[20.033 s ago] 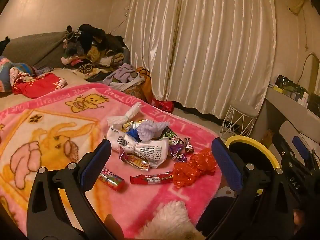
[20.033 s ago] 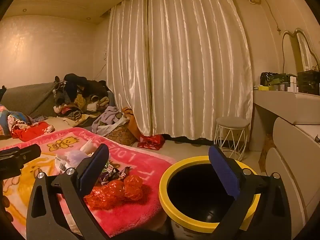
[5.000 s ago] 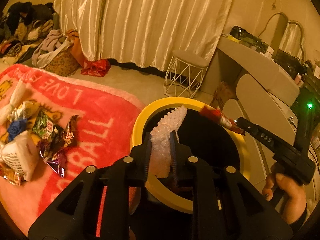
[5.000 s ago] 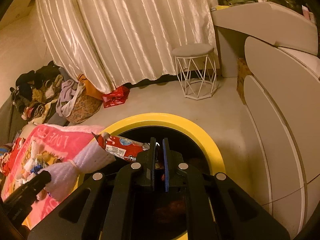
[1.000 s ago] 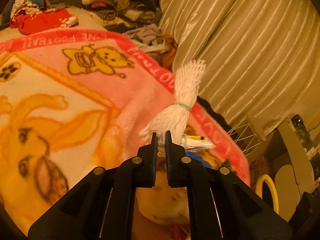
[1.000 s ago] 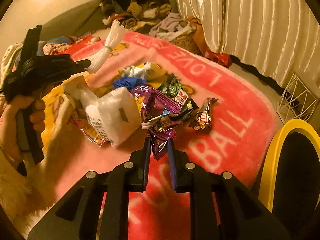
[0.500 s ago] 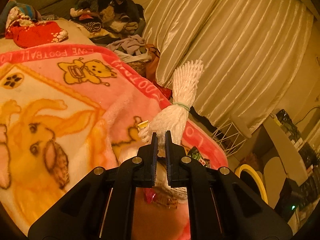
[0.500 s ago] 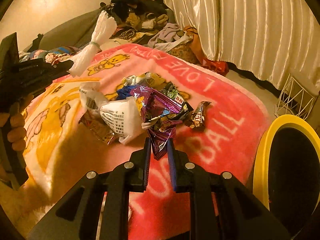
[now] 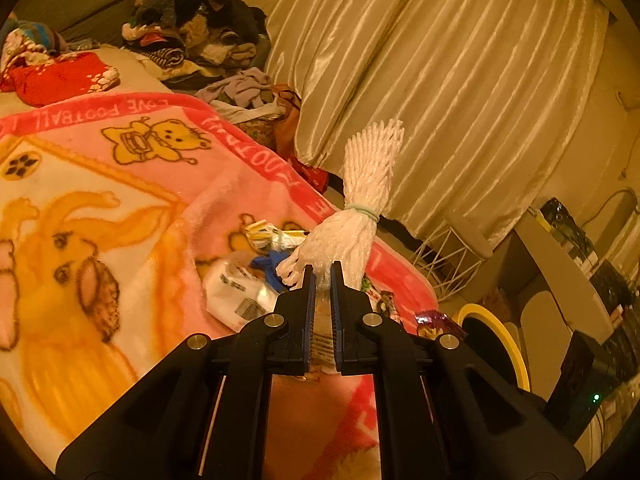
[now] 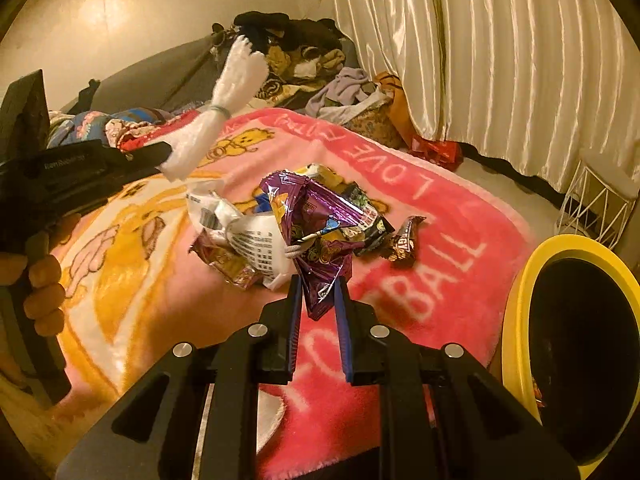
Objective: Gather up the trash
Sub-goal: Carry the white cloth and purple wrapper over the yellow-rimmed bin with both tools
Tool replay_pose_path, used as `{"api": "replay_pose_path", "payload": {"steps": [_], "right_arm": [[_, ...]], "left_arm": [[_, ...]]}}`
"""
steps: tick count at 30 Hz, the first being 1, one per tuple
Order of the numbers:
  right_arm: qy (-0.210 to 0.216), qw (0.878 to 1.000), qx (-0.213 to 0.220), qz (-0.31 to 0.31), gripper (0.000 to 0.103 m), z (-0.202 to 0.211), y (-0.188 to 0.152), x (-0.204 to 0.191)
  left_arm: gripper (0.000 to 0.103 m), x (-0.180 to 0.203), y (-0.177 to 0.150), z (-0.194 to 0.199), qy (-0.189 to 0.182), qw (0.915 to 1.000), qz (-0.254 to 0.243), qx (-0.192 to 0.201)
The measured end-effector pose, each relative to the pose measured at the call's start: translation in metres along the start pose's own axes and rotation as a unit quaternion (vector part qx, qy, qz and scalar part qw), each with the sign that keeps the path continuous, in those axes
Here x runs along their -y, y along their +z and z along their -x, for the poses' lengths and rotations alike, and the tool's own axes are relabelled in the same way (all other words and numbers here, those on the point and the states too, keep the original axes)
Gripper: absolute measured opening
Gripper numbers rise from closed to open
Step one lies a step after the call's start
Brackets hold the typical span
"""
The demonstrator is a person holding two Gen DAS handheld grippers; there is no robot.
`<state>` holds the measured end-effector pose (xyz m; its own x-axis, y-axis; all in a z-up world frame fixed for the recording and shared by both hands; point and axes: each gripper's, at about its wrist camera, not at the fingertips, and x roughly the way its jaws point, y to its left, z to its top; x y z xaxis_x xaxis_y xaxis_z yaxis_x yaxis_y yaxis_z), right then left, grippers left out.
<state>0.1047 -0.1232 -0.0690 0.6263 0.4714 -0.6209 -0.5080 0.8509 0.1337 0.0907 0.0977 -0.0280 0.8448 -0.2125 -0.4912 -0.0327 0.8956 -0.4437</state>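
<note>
Over blanket: L gripper pinches foam net, R gripper purple wrapper.

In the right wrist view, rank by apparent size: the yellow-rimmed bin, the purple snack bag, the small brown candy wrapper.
1. yellow-rimmed bin, partly cut off by the frame
2. purple snack bag, held close to the camera in the right tongs, so its size is exaggerated
3. small brown candy wrapper
</note>
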Motion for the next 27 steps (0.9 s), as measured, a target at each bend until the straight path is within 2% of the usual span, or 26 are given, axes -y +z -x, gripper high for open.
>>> {"api": "replay_pose_path", "payload": {"steps": [27], "right_arm": [[-0.008,0.998,0.038,-0.047,0.016,0.036,0.006,0.023]], "left_arm": [[0.004,0.053,-0.014,0.004,-0.02,0.9989,-0.043,-0.007]]}}
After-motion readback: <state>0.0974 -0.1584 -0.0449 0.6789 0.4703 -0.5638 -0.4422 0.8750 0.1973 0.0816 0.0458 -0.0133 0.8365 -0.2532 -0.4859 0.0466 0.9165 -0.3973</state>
